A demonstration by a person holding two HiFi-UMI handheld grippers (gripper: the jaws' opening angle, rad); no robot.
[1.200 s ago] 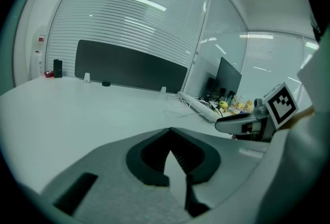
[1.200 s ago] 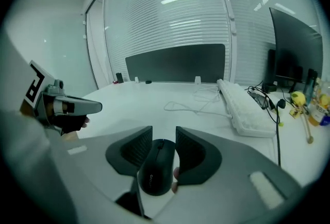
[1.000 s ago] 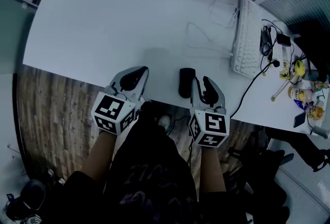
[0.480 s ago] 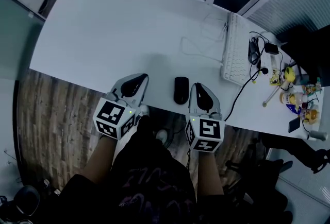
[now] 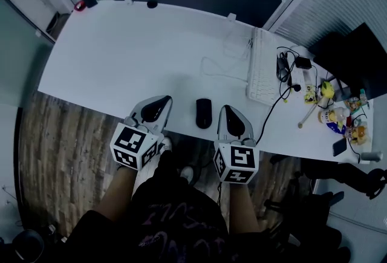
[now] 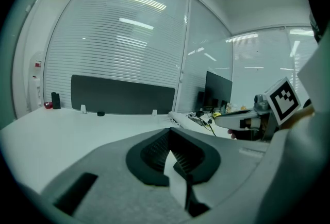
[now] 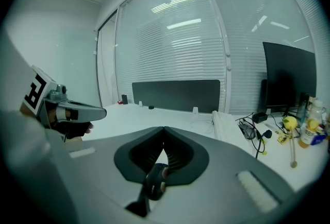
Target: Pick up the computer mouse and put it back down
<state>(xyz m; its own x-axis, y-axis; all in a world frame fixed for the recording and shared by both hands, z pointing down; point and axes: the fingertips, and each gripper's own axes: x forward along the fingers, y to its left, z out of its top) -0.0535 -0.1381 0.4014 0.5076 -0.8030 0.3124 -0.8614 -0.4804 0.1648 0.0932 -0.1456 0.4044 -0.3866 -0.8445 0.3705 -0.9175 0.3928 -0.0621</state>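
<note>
Head view: nearest the person, the left gripper (image 5: pixel 161 100) and the right gripper (image 5: pixel 229 110) hang over the near edge of the white table (image 5: pixel 121 50). The left gripper's jaws meet at their tips and hold nothing. The right gripper's jaws have just closed together, also with nothing between them. The black computer mouse (image 5: pixel 204 113) lies flat on the table between the two grippers, apart from both. Farther right a white keyboard (image 5: pixel 261 66) rests beside tangled cables (image 5: pixel 288 72). A dark monitor (image 5: pixel 354 53) stands at the far right.
</note>
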